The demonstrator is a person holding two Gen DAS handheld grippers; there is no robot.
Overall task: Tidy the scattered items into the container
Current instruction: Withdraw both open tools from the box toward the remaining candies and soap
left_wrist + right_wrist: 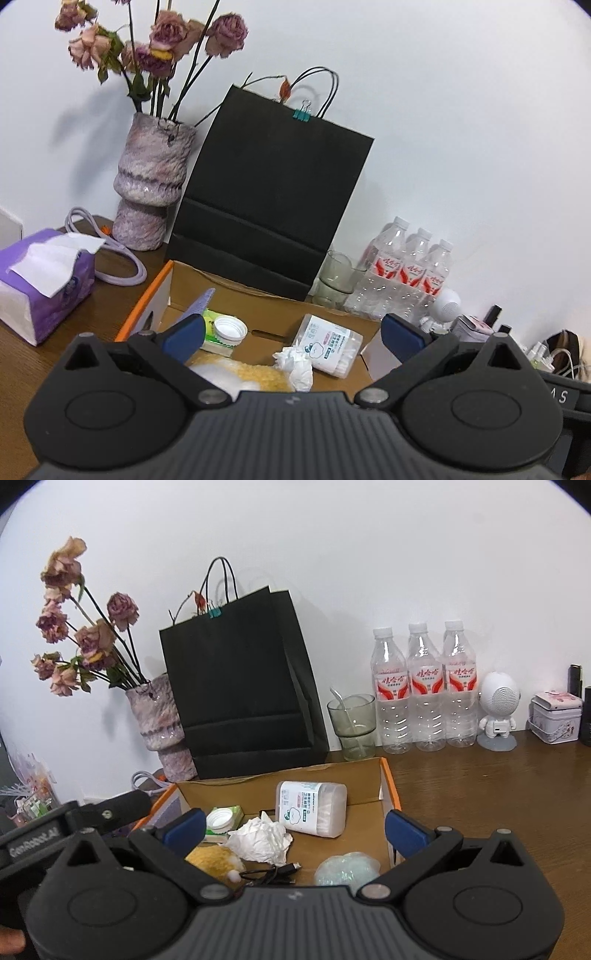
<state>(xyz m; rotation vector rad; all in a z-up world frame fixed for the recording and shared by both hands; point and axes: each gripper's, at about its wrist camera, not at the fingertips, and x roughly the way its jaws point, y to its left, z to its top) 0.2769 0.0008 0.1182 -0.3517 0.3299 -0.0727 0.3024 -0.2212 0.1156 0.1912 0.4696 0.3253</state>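
Observation:
A shallow cardboard box with an orange rim (147,291) (391,779) lies on the wooden table. In it are a cotton swab tub (328,345) (314,808), a crumpled tissue (297,365) (262,840), a green pack with a white cap (229,328) (221,819), a yellow fluffy item (255,376) (212,860), a black cable (271,873) and a clear plastic wad (347,871). My left gripper (291,334) is open and empty above the box. My right gripper (295,827) is open and empty above the box; the left gripper's body (74,823) shows at its left.
A black paper bag (269,199) (236,694) and a vase of dried roses (147,192) (162,723) stand behind the box. A tissue pack (44,280) and purple cable (122,266) lie left. A glass (352,723), three water bottles (424,690), a white figurine (496,712) and a tin (554,716) stand right.

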